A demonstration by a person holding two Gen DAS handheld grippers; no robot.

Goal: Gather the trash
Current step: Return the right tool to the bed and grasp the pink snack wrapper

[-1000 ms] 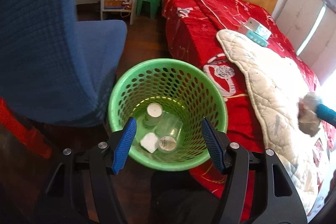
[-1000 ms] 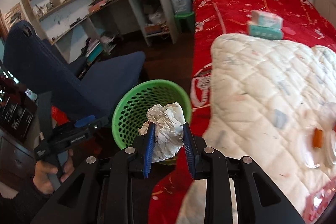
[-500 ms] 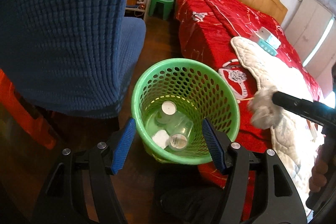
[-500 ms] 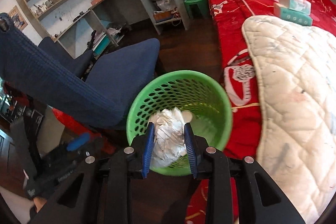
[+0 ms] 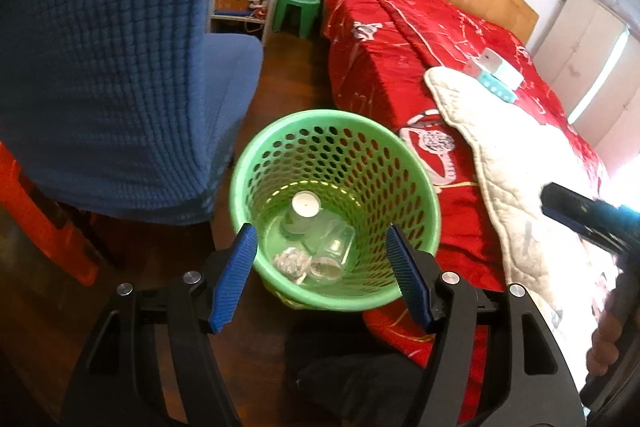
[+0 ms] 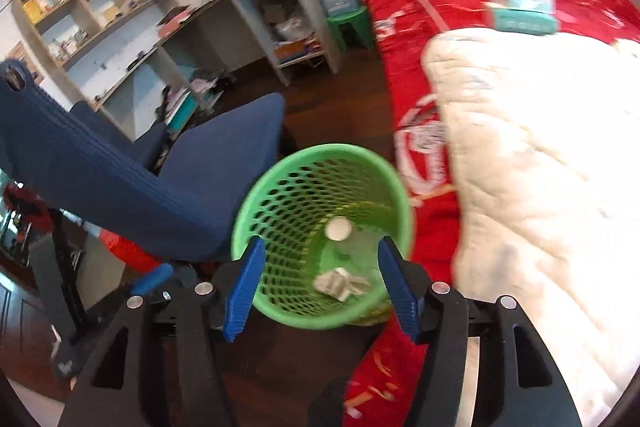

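Paper ball, white and crumpled (image 6: 340, 283), now lies at the bottom of the green plastic basket with holes (image 6: 280, 187), right under your right gripper (image 6: 320, 287). Its jaws have just been opening and now stand wide with nothing between them. Your left gripper (image 5: 324, 275) is wide and empty too, above the same basket. This drop looks done. Next you probably lift away and look for more trash. Watch the blue chair (image 6: 120, 183) on the left and the red bed (image 6: 424, 227) on the right.
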